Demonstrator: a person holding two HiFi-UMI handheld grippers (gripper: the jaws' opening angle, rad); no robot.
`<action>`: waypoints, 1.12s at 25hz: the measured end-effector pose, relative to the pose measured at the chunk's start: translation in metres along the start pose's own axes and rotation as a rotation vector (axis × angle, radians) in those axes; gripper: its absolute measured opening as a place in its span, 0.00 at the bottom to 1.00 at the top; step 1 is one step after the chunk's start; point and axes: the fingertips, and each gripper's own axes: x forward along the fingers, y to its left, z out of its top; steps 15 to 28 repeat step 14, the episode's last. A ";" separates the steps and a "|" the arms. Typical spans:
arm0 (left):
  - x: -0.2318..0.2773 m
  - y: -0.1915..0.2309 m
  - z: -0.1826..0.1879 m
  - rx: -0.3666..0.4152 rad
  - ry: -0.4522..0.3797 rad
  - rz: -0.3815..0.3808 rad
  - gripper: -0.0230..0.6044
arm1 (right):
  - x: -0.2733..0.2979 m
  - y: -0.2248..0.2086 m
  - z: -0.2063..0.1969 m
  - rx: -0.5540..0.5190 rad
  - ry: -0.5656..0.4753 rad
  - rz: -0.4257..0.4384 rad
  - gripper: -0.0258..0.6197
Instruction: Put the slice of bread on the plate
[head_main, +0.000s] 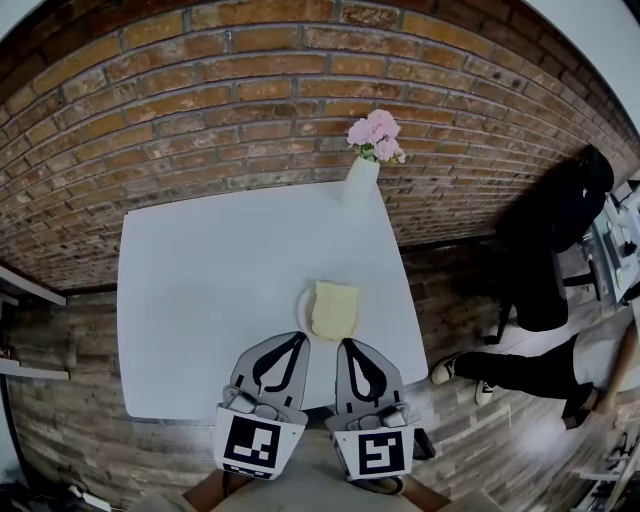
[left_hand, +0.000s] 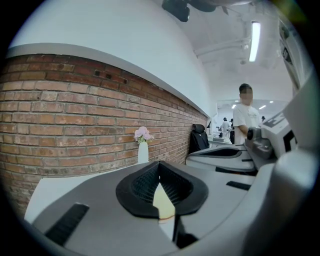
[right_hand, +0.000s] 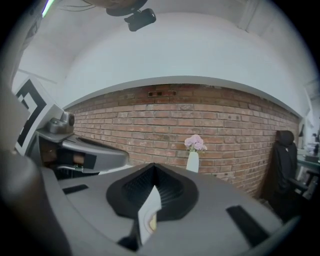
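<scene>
Yellow-white slice of bread (head_main: 335, 308) flat on the plate (head_main: 301, 308), and both claws pinched shut on nothing.

Sweeping from the left: a brick wall (head_main: 200, 110) at the back, the white table (head_main: 190, 290) in front of it, and over the table's near edge the left gripper (head_main: 298, 338), jaws pressed tip to tip with nothing caught between them. Just beyond those tips, on the near right part of the table, sits the plate, and the bread covers most of it, clear of both grippers. Next along is the right gripper (head_main: 346, 344), side by side with the left and closed tight too, empty. A white vase (head_main: 360, 180) of pink flowers stands at the table's far edge against the bricks. Far right, a black chair (head_main: 560, 230) and a person's dark-trousered legs (head_main: 530, 370) on the wooden floor (head_main: 470, 440).
</scene>
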 end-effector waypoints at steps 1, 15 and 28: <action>0.002 0.000 -0.001 -0.005 0.002 0.005 0.05 | 0.001 -0.002 -0.001 -0.003 0.001 0.007 0.05; 0.029 -0.012 -0.012 -0.038 0.025 0.036 0.05 | 0.016 -0.023 -0.022 -0.032 0.039 0.079 0.05; 0.029 -0.012 -0.012 -0.038 0.025 0.036 0.05 | 0.016 -0.023 -0.022 -0.032 0.039 0.079 0.05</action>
